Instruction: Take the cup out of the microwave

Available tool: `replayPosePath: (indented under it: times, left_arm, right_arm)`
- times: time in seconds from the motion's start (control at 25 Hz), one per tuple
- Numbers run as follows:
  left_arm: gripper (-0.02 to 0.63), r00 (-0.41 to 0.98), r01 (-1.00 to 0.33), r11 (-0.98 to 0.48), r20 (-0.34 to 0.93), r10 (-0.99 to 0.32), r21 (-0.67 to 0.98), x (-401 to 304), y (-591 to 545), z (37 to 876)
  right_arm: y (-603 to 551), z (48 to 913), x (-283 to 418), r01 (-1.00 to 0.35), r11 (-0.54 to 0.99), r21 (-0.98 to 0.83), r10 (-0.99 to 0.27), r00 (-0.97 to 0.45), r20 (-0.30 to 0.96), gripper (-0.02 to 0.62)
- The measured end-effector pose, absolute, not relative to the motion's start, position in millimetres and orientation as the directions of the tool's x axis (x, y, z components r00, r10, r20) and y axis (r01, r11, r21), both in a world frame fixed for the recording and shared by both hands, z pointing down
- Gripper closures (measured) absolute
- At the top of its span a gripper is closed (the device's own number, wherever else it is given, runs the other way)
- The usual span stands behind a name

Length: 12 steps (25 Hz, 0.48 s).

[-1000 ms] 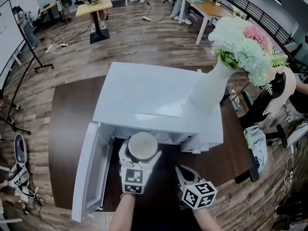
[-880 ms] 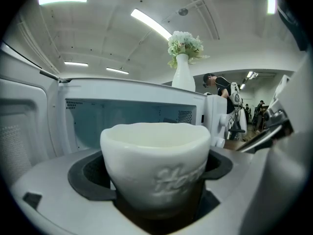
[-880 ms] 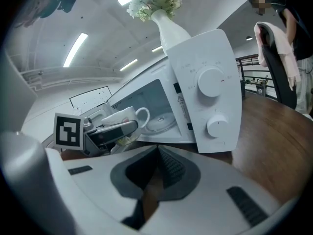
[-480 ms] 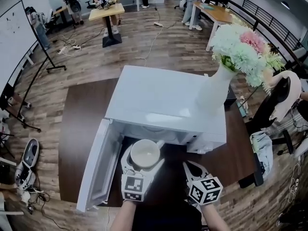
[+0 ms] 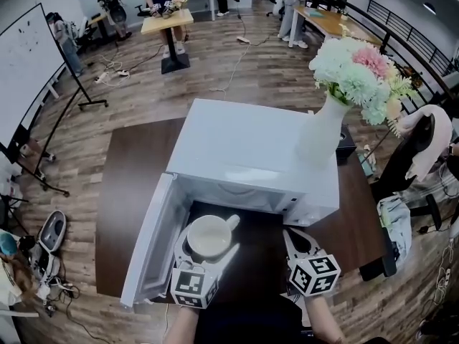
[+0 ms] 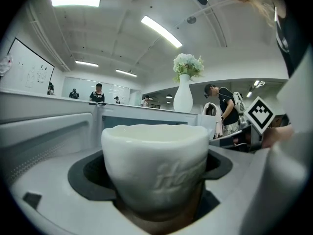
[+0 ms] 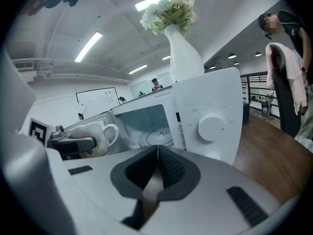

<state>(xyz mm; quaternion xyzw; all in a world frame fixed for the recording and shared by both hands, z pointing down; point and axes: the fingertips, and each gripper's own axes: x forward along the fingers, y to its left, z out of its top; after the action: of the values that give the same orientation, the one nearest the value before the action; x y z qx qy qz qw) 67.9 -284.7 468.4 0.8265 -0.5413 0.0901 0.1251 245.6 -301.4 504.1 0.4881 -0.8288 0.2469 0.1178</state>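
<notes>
A white cup [image 5: 209, 235] with a handle pointing right sits clamped in my left gripper [image 5: 206, 244], in front of the open white microwave [image 5: 251, 156] and clear of its cavity. The left gripper view is filled by the cup [image 6: 155, 168] between the dark pads. My right gripper [image 5: 300, 244] hangs just right of the cup, below the microwave's control panel, shut with nothing in it. Its own view shows the jaws [image 7: 156, 165] pressed together, the cup [image 7: 98, 133] at left and the glass turntable [image 7: 159, 137] inside the cavity.
The microwave door [image 5: 147, 253] stands swung open to the left. A white vase of flowers [image 5: 323, 131] rests on the microwave's right top. The microwave sits on a dark brown table [image 5: 125, 178]. People work at far tables.
The left gripper has drawn the cup back out of the microwave opening toward me. The right gripper stayed shut beside it.
</notes>
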Motion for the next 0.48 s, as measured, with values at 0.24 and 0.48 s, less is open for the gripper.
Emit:
replayPosePath:
  times: [0.24,0.48]
  left_arm:
    - [0.101,0.396,-0.918,-0.378,0.22,-0.891,0.122,61.3,-276.6,434.5]
    - [0.101,0.404,-0.914,-0.393,0.157,-0.901,0.099,55.7,-274.5,408.2]
  right_arm:
    - [-306.5,469.8,238.6,-0.835,0.434,-0.338,-0.763,-0.54,0.355,0.601]
    - [-307.0,443.1,230.0,-0.836,0.509,-0.205,-0.779,-0.549,0.304,0.601]
